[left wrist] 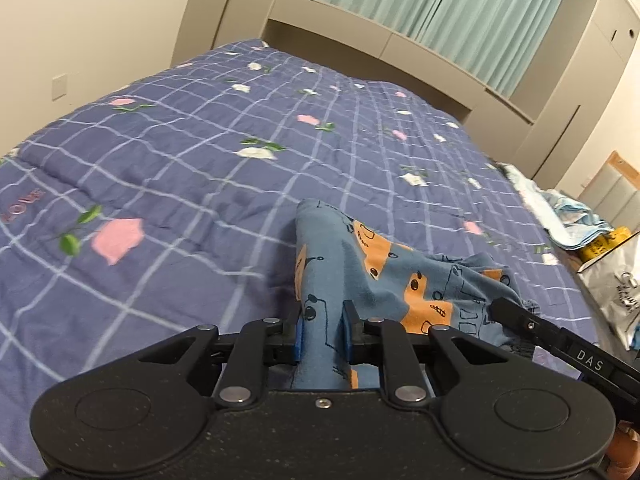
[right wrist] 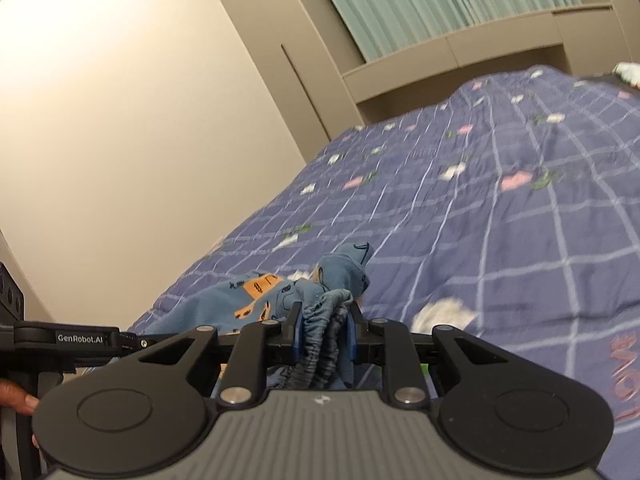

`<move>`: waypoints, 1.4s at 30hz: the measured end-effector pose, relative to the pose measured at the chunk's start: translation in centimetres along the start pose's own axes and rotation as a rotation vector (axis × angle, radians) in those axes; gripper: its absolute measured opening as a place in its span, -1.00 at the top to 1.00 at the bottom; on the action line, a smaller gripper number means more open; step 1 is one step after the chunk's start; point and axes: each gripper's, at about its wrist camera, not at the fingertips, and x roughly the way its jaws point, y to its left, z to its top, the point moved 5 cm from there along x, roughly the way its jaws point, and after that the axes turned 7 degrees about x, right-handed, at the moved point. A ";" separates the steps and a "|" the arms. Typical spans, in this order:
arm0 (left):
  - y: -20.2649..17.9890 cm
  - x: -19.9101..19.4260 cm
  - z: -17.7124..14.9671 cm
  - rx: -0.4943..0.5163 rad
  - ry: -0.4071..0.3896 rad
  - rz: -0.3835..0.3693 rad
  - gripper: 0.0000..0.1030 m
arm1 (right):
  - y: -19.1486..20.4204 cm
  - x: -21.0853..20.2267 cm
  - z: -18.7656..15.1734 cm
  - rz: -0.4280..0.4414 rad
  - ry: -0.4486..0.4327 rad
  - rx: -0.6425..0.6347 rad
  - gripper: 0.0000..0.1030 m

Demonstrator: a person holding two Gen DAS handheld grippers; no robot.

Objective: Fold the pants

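The pants [left wrist: 384, 276] are small, blue with orange car prints, bunched and held above the purple checked quilt [left wrist: 180, 168]. My left gripper [left wrist: 323, 336] is shut on a blue fold of the pants, which hangs between its blue pads. My right gripper [right wrist: 323, 332] is shut on the gathered elastic waistband [right wrist: 320, 320]; the rest of the pants [right wrist: 224, 304] trails to the left of it. The right gripper's arm shows at the right edge of the left wrist view [left wrist: 560, 340]. The left gripper's body shows at the left of the right wrist view [right wrist: 68, 340].
The quilt [right wrist: 480, 240] with pink and white flowers covers the whole bed. A beige headboard shelf [left wrist: 400, 48] and green curtains [left wrist: 460, 4] stand behind it. Light blue cloths [left wrist: 568, 212], a yellow item and a plastic bag [left wrist: 616, 284] lie off the bed's right side.
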 end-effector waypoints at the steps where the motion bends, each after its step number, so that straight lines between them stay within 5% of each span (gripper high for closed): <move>1: -0.6 0.3 0.1 -0.007 0.001 -0.011 0.63 | -0.4 -0.3 0.3 -0.007 -0.010 -0.003 0.56; 15: -12.9 4.1 -0.1 0.065 -0.010 -0.181 0.65 | -9.0 -8.7 3.4 -0.191 -0.108 0.033 0.55; 22: -12.8 4.6 -1.1 0.105 0.001 -0.117 0.65 | -11.1 -8.3 2.3 -0.195 -0.070 0.073 0.48; 24: -11.9 4.7 -1.2 0.104 0.013 -0.095 0.60 | -11.5 -8.1 2.1 -0.201 -0.077 0.093 0.26; 27: -11.0 4.5 -1.0 0.098 0.024 -0.086 0.20 | -11.7 -8.1 1.7 -0.245 -0.078 0.082 -0.20; 29: -11.1 4.0 -0.8 0.113 0.010 -0.075 -0.28 | -11.2 -8.6 1.5 -0.268 -0.088 0.066 -0.54; 32: -11.6 2.8 -0.6 0.143 -0.012 -0.075 -0.51 | -10.0 -9.5 1.8 -0.315 -0.119 0.016 -0.87; 37: -12.7 0.0 -0.3 0.220 -0.055 -0.050 -0.95 | -7.1 -11.7 2.1 -0.347 -0.173 -0.035 -0.99; 42: -13.1 -3.6 -0.2 0.272 -0.115 -0.042 -0.99 | -4.3 -14.1 2.0 -0.371 -0.199 -0.071 -1.00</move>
